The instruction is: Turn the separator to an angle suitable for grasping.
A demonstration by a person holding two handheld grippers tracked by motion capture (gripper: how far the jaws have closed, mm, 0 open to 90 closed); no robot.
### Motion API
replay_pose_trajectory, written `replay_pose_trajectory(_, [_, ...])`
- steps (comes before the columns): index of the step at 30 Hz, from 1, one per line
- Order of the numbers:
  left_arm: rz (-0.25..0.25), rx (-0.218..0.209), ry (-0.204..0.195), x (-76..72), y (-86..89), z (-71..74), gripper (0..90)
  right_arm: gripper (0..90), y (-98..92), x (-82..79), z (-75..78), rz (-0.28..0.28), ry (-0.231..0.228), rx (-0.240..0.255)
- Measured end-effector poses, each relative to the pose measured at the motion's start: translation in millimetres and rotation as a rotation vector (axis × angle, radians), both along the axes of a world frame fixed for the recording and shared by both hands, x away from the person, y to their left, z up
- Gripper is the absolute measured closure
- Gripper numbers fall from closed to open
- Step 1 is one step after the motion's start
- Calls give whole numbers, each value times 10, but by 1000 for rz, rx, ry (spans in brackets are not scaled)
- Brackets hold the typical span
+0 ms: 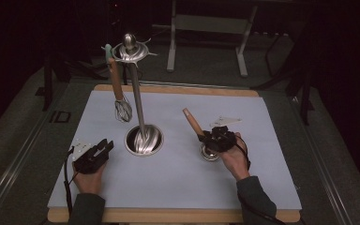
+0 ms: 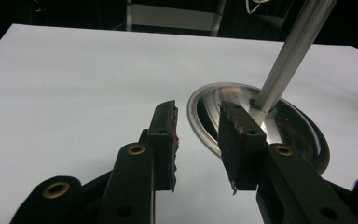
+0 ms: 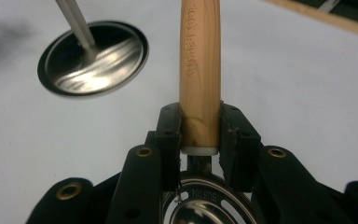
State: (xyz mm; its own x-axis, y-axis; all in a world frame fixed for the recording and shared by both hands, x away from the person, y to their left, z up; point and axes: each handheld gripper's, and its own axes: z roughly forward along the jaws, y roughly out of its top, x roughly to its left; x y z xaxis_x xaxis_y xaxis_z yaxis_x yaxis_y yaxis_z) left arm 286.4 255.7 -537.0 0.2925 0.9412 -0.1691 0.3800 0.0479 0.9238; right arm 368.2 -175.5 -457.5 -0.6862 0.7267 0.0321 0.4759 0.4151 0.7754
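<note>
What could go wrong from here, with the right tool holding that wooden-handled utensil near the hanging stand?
1. The right tool grips the wooden-handled utensil low on its smooth round handle, so it may swivel or slip.
2. The stand is tall and slim on a small round base; a bump could rock it and swing the hanging whisk.
3. The left tool, open beside the base, could nudge it.

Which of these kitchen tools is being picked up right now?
Start at the tall steel rack mid-table and look right. There the right claw grips a wooden-handled strainer by its handle, its metal head low. The whisk hangs from the rack.
</note>
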Motion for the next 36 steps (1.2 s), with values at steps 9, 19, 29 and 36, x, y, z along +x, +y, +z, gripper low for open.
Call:
replay_pose_trajectory(9, [-1, 1, 0, -1, -5, -1, 680, 709, -14, 20, 161, -16, -91, 51])
replay_pose_trajectory(19, [-2, 1, 1, -2, -7, 0, 680, 709, 12, 24, 341, -19, -158, 73])
replay_pose_trajectory(29, [-3, 3, 2, 0, -9, -3, 680, 710, 5, 19, 521, -28, -229, 120])
replay_pose_trajectory(36, [-5, 3, 3, 4, -17, -8, 680, 709, 32, 7, 649, -14, -273, 141])
